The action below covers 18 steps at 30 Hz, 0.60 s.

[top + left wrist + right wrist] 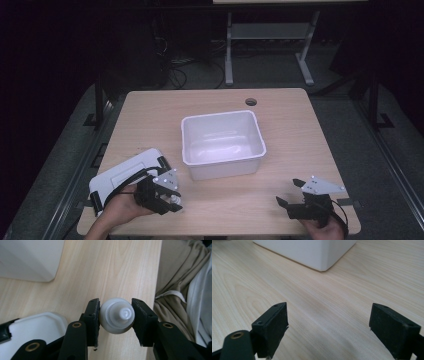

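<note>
Small white bottle [117, 318] pinched in left hand-held gripper [166, 192], cap toward cam. White bin [222, 143] at 1 o'clock, near. Right hand-held gripper [291, 194] wide, empty.

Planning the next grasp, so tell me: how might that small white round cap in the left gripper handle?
The white cap looks rigid and light. Being round and held only at its sides by the left gripper, it may twist or slip, and would probably roll if dropped on the table.

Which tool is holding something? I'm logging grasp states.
The left tool: its jaws are shut on a small white cap. The right tool stands open above bare table.
</note>
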Each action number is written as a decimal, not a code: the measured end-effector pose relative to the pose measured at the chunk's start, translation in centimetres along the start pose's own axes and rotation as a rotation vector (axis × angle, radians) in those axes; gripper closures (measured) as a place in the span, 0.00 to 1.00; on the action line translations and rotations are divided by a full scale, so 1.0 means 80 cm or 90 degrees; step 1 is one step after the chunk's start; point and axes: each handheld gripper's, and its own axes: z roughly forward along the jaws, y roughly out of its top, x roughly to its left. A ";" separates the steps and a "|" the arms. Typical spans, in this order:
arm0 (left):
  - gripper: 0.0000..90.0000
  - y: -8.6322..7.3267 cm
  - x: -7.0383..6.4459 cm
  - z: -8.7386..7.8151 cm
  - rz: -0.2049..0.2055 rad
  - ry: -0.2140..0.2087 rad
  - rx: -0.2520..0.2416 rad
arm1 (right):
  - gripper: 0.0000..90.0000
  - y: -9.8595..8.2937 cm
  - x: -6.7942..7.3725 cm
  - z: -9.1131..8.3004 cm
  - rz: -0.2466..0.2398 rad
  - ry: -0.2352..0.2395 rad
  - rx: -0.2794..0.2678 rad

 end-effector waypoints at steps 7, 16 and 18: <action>0.66 0.011 0.000 -0.023 0.010 0.003 -0.015 | 0.16 0.000 0.000 0.000 0.001 -0.001 0.000; 0.66 0.029 0.002 -0.051 0.019 0.003 -0.043 | 0.16 0.000 0.000 0.000 0.004 0.000 -0.001; 0.66 0.033 0.003 -0.057 0.023 0.003 -0.051 | 0.16 0.000 0.000 0.000 0.003 -0.001 -0.001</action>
